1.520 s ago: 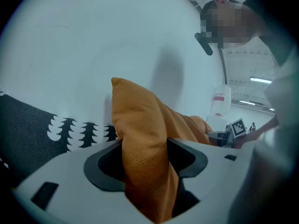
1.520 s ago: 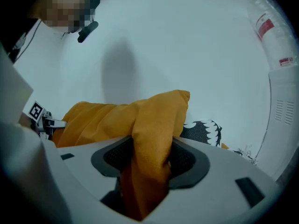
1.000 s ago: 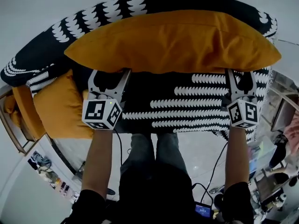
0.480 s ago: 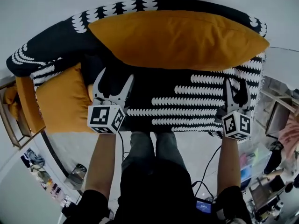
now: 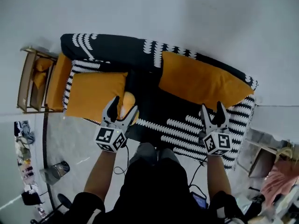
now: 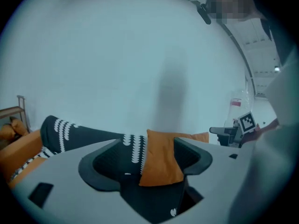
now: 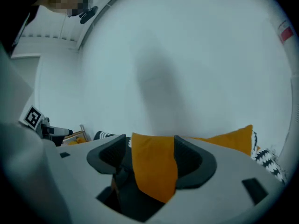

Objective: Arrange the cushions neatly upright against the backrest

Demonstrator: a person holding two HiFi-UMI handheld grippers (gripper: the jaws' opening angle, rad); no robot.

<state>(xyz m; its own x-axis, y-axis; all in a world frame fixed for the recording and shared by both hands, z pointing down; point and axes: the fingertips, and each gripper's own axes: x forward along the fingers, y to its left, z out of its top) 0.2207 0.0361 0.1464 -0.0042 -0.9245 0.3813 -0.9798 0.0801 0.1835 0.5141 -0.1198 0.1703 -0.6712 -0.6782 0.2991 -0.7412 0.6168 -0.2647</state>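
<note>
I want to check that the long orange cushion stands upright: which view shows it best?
The head view: the long orange cushion shows end to end, leaning against the backrest. Both gripper views catch only strips of it, partly hidden behind their own jaws.

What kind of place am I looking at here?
Probably a living-room corner: a sofa in a black-and-white cover against a plain wall, orange cushions on it, a wooden rack beside it.

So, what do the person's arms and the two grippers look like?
The left gripper and right gripper look alike. Each has pale grey V-shaped tongs, dark on the inner faces, and behind them a cube with black-and-white square markers. A thin dark cable runs back from each. The person wears a black top whose sleeves leave the forearms bare.
</note>
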